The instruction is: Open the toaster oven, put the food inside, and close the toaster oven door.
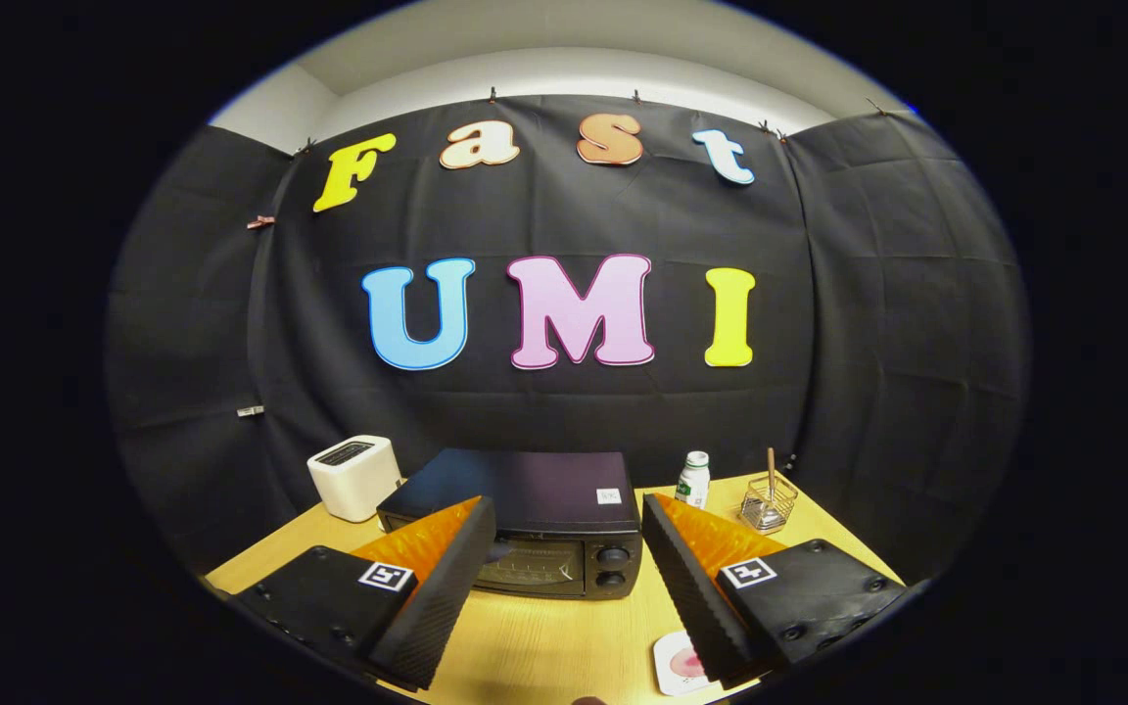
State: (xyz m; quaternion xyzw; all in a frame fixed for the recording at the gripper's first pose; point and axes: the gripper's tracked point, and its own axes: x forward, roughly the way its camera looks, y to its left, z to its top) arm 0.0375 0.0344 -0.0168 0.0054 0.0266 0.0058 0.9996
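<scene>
Gripper (pixel 564 534) spread wide, fingers holding nothing at all. Straight ahead, framed between the fingertips, sits the toaster oven (pixel 525 524) on the table (pixel 564 636), door shut, its long side running across the fingers. Front face square to the tool, knobs toward the right finger. The food on its small plate (pixel 679 664) lies low, just inside the right finger. Door first, I'd say.

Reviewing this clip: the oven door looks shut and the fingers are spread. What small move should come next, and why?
Probably ease the gripper forward and down toward the top edge of the toaster oven door. The door looks closed, the fingers are open and hold nothing, and the oven sits just ahead between them. The food on the small plate by the right finger can wait until the door is open.
</scene>
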